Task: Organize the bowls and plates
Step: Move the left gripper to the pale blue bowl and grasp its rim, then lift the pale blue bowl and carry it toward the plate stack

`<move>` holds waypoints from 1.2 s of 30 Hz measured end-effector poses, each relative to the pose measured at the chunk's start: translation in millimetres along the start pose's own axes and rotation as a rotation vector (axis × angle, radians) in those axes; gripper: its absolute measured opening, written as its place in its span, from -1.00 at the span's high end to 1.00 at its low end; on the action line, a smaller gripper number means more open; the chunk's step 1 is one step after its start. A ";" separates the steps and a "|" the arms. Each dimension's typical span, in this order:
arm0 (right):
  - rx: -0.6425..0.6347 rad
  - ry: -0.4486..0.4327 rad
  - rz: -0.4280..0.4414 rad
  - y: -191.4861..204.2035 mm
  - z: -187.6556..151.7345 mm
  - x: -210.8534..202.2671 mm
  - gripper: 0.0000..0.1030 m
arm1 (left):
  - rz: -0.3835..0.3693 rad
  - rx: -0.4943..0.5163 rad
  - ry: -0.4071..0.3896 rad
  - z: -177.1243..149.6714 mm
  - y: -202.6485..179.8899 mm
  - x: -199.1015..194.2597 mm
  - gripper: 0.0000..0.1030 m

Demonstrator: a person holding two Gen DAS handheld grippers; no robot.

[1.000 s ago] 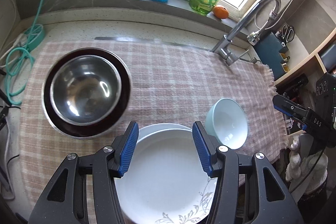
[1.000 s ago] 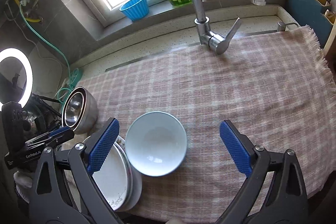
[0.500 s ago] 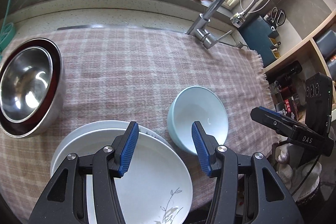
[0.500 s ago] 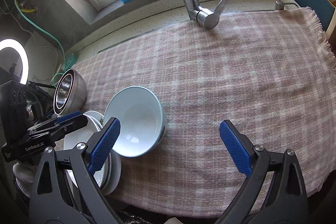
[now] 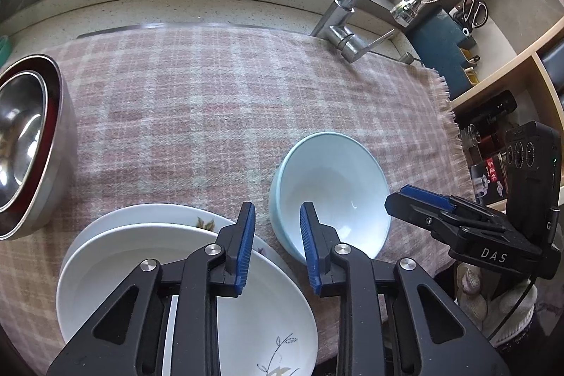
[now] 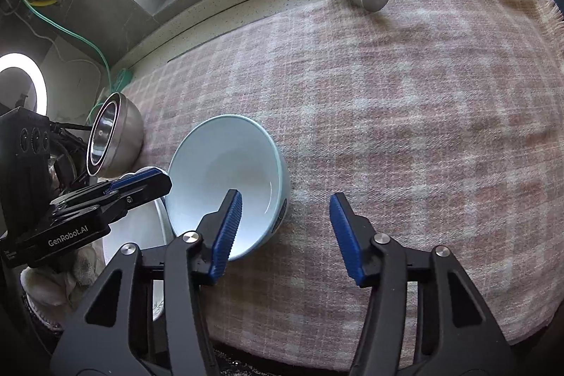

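1. Both tools are going for the pale blue bowl point(image 5: 331, 192) at once. It sits on the checked cloth point(image 5: 211, 101) over the worktop, near the front edge, just right of the stacked white plates point(image 5: 183, 273).
2. The left hand-held gripper point(image 5: 276, 247) is narrowing, its jaws closing, astride the bowl's near-left rim: one blue pad inside, one outside. Whether the pads press the wall yet I cannot tell; they look a touch apart from it.
3. The right hand-held gripper point(image 6: 285, 235) is at a middling spread and closing too. Its left pad hangs inside the bowl, its right pad is out over bare cloth, so the near-right wall is between the jaws, not yet pinched.
4. The nested steel bowls point(image 5: 24, 143) wait at the far left, well apart.
5. My read: this is the pick-up of the bowl. Next call is a firm pinch on the thin rim, then a level lift; glazed ware may slip.
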State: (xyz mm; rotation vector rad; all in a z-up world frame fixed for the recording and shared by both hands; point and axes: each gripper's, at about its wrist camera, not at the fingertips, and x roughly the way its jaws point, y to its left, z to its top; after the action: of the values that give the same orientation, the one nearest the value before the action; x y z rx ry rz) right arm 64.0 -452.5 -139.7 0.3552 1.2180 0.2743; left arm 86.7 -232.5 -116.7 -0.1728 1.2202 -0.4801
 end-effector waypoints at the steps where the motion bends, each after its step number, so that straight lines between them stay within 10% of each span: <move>1: 0.004 0.004 0.004 -0.8 -0.2 1.8 0.02 | -0.003 -0.002 0.002 0.0 0.3 0.9 0.54; 14: 0.008 0.054 0.019 1.4 -0.1 21.8 0.71 | -0.005 0.020 0.036 1.8 -2.9 15.1 0.75; 36: -0.046 -0.045 0.041 50.7 23.2 -21.6 0.73 | -0.015 0.030 -0.071 8.2 -0.8 -41.0 0.76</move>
State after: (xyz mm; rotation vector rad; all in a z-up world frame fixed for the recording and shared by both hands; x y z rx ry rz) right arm 78.0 -417.5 -93.3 0.3455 1.1597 0.3277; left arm 83.6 -216.1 -78.3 -0.1725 1.1426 -0.5012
